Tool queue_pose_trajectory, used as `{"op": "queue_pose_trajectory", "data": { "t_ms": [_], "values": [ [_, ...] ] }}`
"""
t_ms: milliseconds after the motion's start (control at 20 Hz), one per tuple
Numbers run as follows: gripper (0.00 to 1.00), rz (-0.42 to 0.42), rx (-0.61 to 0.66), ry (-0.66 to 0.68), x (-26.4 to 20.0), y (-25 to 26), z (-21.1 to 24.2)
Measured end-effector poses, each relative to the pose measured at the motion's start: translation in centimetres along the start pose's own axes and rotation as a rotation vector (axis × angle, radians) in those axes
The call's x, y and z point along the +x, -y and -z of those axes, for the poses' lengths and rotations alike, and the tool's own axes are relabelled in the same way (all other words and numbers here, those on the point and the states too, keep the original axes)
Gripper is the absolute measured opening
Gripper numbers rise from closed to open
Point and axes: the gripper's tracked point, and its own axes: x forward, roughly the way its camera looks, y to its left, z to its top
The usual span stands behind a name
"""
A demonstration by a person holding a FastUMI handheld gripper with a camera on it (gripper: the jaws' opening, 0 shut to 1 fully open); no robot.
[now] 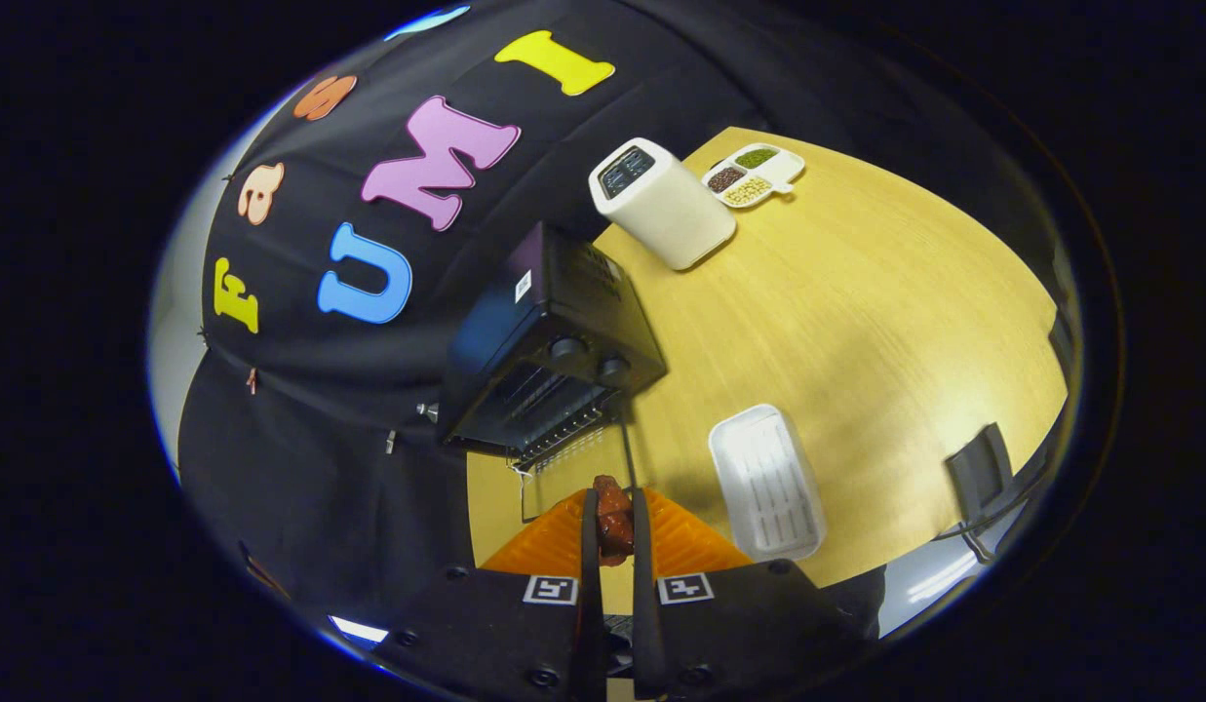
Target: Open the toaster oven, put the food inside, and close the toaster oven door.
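**Two fingers closed on the food, just before the open oven**

Two fingers of the gripper (613,526) stand close together and press on a small reddish-brown piece of food (612,517) from both sides, so the gripper is holding it. The food sticks out a little past the fingertips. The view is strongly tilted, so the gripper is rolled to one side and looks down on the table (856,322) from above.

Just ahead of the fingers stands the black oven (549,351). Its door (578,468) hangs open toward the gripper, and a rack with thin bars is seen inside. Two round knobs sit on the oven front. The glass of the door is hard to make out; mainly its thin frame shows. The inside of the oven is dark, and I cannot tell what is deeper in it. The lower part of the food is hidden between the fingers.

Beside the fingers, near the oven, lies a white tray (768,483) with ribs. Well beyond the oven stands a white toaster (661,203), and just beside it a small dish (756,174) with three compartments of grains. A dark object (978,468) at the far table edge is cut off. Between the food and the oven opening only the door stands.
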Motion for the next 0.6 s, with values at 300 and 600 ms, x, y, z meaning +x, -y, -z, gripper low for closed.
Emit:
{"op": "queue_pose_trajectory", "data": {
  "t_ms": [300, 600],
  "values": [
    [0.15, -0.081, 0.036, 0.031, 2.2, -6.2, 4.5],
    [0.15, -0.147, 0.111, 0.101, 6.4, -9.9, 7.4]
  ]
}}
